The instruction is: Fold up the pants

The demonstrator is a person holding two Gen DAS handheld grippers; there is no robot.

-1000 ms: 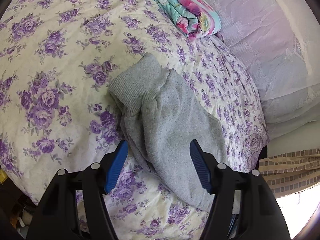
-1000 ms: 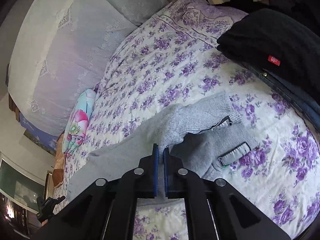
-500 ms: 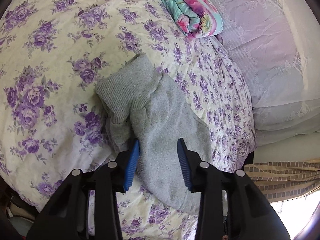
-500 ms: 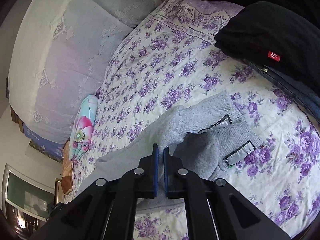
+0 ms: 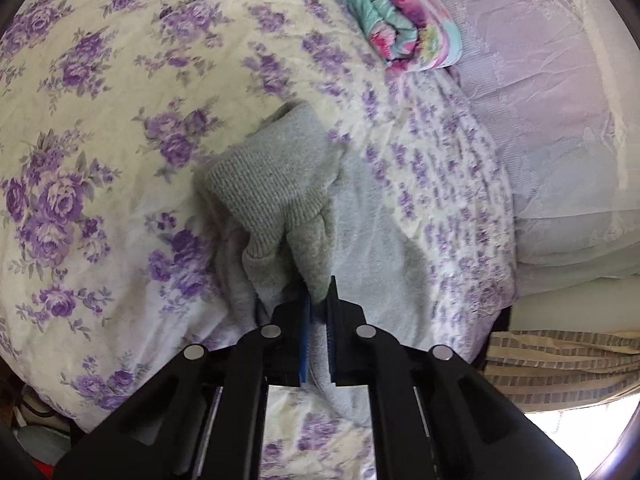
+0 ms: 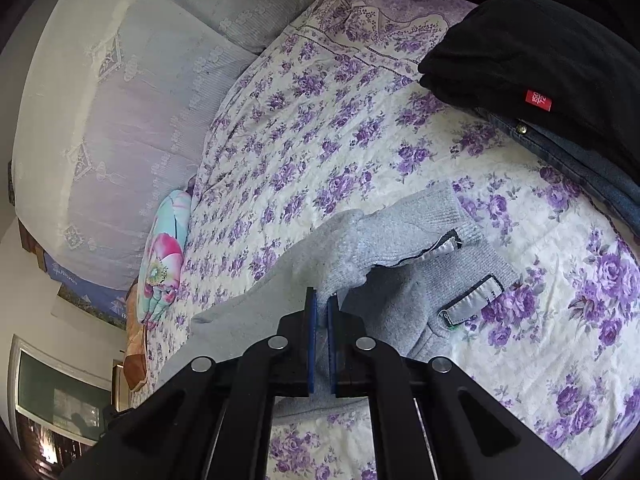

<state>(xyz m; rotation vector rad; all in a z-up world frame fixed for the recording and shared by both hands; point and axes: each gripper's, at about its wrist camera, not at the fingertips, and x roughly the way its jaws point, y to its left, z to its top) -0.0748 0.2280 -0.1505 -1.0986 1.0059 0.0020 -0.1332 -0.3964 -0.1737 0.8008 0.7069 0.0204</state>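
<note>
Grey sweatpants (image 5: 276, 196) lie on a bed with a purple-flowered sheet (image 5: 80, 120). In the left wrist view I see the ribbed leg cuff end, bunched and lifted. My left gripper (image 5: 319, 304) is shut on the grey fabric just behind the cuff. In the right wrist view the waistband end (image 6: 424, 236) lies with white labels showing. My right gripper (image 6: 322, 304) is shut on a fold of the grey pants near the waistband.
A folded turquoise and pink flowered blanket (image 5: 404, 20) lies at the head of the bed beside a lilac lace cover (image 5: 540, 100). A pile of black clothing (image 6: 532, 52) over blue jeans (image 6: 580, 164) sits at the right of the bed.
My left gripper has moved forward and closed on the pants leg behind the cuff, bunching it up. My right gripper stays shut on the waist end.
</note>
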